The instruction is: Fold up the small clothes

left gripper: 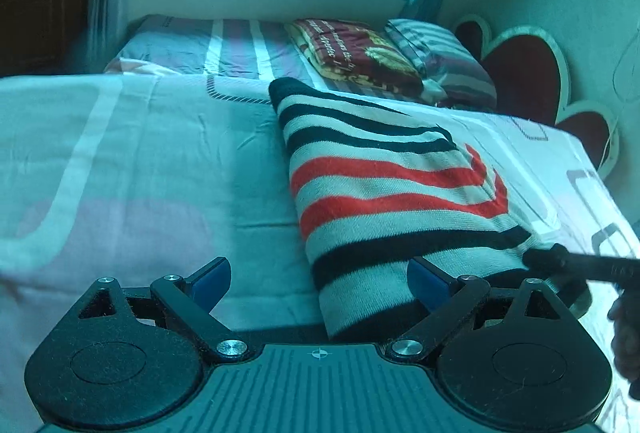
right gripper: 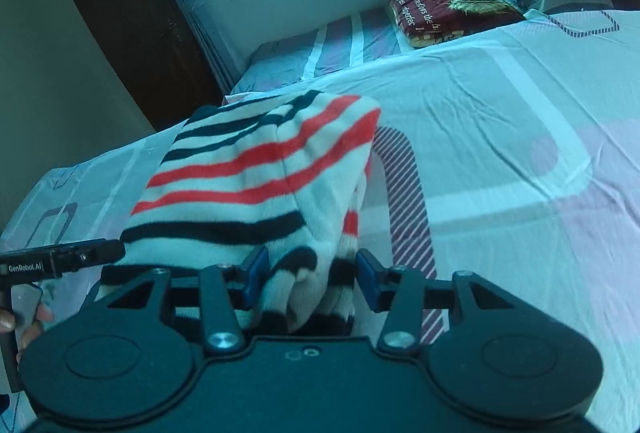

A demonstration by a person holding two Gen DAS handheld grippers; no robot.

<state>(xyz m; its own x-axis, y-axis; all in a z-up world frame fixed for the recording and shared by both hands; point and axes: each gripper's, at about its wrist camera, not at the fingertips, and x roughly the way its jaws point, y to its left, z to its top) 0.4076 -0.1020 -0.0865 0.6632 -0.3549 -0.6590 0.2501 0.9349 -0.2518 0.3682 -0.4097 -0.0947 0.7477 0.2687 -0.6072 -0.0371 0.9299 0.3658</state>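
Faintly legible — "GenRobot.AI" on left gripper (right gripper: 60, 259) beside striped garment (right gripper: 248, 173).

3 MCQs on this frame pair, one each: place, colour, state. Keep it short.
1. Where does the striped garment lie?
A. on the bed sheet
B. on the windowsill
C. on the floor

2. Which stripe colours run across its white knit?
A. green and yellow
B. black and red
C. blue only

3. How does the left gripper stand?
A. clamped on the pillow
C. out of view
B. jaws open, nothing pressed between the pads

Key:
1 A, both wrist views show it on the sheet.
2 B, black bands with red ones between them.
3 B, the blue pads stand wide apart, with sheet and the garment's edge in the gap.
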